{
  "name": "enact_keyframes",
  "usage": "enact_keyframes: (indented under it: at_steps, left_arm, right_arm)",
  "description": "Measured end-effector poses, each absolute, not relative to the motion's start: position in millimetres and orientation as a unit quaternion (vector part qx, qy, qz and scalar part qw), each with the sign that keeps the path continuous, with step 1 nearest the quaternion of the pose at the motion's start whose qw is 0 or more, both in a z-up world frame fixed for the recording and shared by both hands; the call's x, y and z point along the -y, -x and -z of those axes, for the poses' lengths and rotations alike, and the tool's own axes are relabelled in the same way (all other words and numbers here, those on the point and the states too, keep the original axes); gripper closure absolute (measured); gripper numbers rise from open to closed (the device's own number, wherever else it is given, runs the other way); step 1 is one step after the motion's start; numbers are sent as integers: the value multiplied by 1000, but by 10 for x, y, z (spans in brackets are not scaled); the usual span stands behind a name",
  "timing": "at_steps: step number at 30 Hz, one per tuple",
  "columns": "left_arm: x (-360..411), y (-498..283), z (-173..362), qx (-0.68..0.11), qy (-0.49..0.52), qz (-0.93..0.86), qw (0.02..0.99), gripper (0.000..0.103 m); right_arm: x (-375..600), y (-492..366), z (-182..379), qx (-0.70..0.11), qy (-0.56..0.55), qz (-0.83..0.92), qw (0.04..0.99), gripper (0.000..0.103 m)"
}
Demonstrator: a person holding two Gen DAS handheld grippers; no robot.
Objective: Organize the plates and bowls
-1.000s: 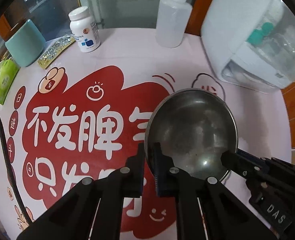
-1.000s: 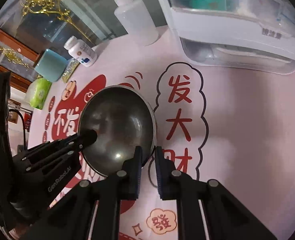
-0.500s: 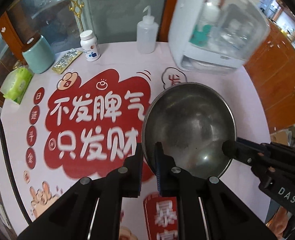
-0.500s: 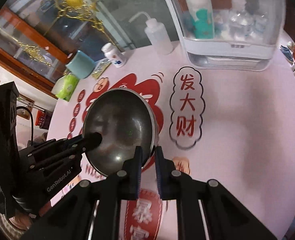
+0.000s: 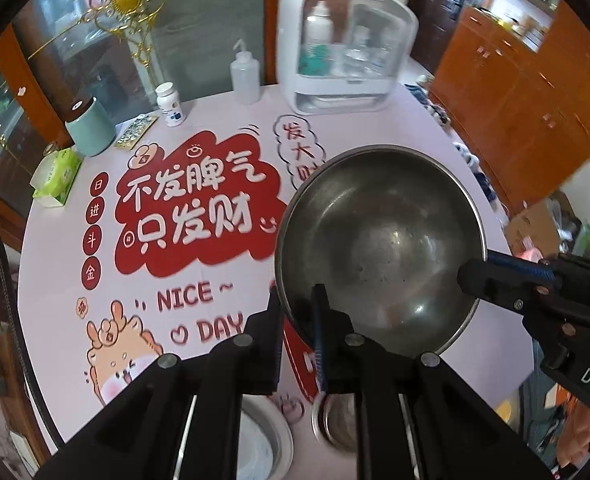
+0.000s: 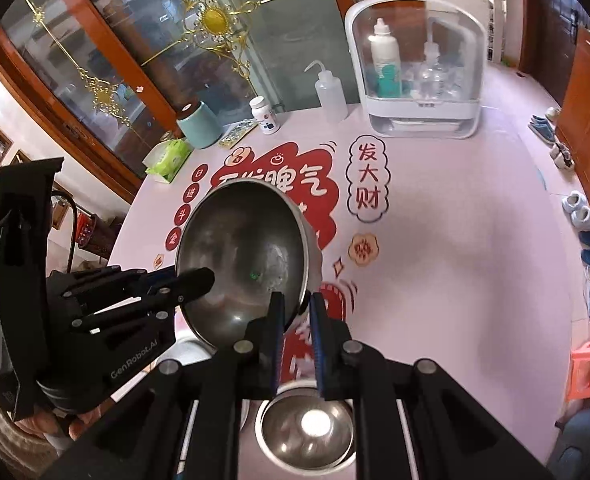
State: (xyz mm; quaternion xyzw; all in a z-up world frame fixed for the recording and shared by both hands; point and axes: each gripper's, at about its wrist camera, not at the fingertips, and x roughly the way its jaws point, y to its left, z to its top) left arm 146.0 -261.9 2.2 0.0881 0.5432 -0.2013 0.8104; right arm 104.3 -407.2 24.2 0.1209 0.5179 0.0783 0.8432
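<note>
A large steel bowl (image 5: 379,252) hangs high above the round table, held by both grippers on opposite rims. My left gripper (image 5: 298,312) is shut on its near rim. My right gripper (image 6: 295,312) is shut on the other rim; the bowl also shows in the right wrist view (image 6: 243,256). The right gripper's fingers (image 5: 491,280) show at the bowl's right in the left wrist view. A small steel bowl (image 6: 307,436) stands on the table below, near the front edge. A white plate (image 5: 263,436) lies left of it, partly hidden.
At the table's back stand a white lidded organiser (image 5: 343,52), a squeeze bottle (image 5: 245,76), a pill bottle (image 5: 169,104), a teal canister (image 5: 89,128), a blister pack (image 5: 135,136) and a green tissue pack (image 5: 55,176). Wooden cabinets (image 5: 527,92) stand right.
Both grippers have lifted the large bowl well above the table and drawn it back toward the front edge. The small bowl and plate have come into view below.
</note>
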Motion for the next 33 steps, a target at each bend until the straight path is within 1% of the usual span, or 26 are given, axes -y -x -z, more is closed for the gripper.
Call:
enact_keyframes:
  at_steps: [6, 12, 18, 25, 29, 33]
  left_arm:
    - [2589, -1008, -117, -540, -107, 224, 804, 91]
    - [2550, -629, -168, -534, -122, 238, 802, 90]
    - [2529, -353, -107, -531, -132, 246, 800, 89]
    - [2596, -98, 151, -526, -128, 247, 804, 89]
    - [2663, 7, 434, -532, -129, 239, 802, 88]
    - [2706, 28, 775, -550, -133, 227, 793, 88]
  right_arm:
    - [4006, -511, -336, -511, -124, -66, 848, 91]
    - [3943, -151, -352, -504, -127, -63, 852, 91]
    - [3922, 87, -287, -498, -123, -65, 856, 91]
    - [3937, 287, -74, -496, -108, -59, 859, 91]
    - [3956, 371, 188, -503, -99, -52, 857, 91]
    - [4027, 331, 507, -533, -117, -62, 836, 91]
